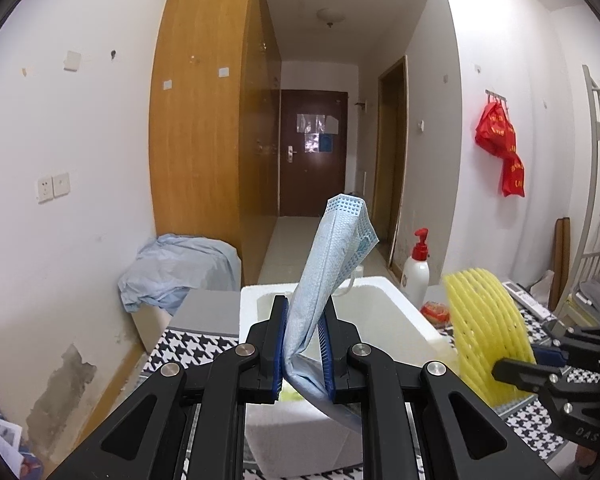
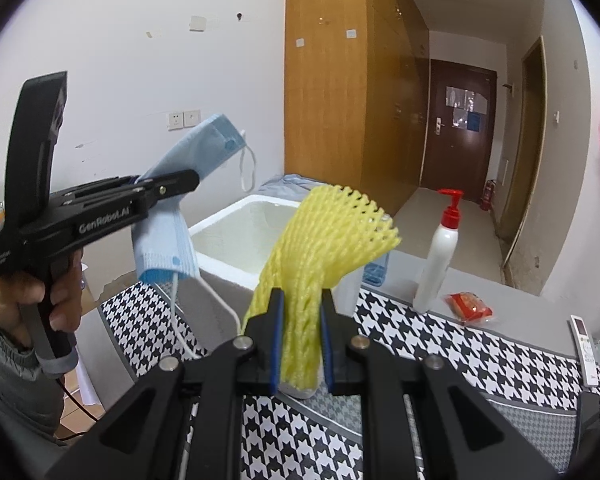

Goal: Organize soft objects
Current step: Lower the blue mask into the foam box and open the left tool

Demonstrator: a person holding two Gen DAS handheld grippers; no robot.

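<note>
My left gripper (image 1: 303,344) is shut on a folded light-blue face mask (image 1: 332,256) that sticks up between its blue pads. It hangs over the near edge of a white foam box (image 1: 396,320). In the right wrist view the same left gripper (image 2: 172,188) is at the left, held by a hand (image 2: 40,300). The mask (image 2: 204,148) droops on both sides of it, white ear loops dangling. My right gripper (image 2: 300,340) is shut on a yellow foam fruit net (image 2: 332,236), above the houndstooth cloth and right of the white foam box (image 2: 236,236). That net (image 1: 488,332) shows at the right of the left wrist view.
A houndstooth cloth (image 2: 460,356) covers the table. On it stand a white pump bottle with a red top (image 2: 440,256), a red snack packet (image 2: 468,308) and a white remote (image 2: 584,340). A box draped with blue cloth (image 1: 180,268) sits by the wall. A wooden wardrobe (image 1: 204,120) stands behind.
</note>
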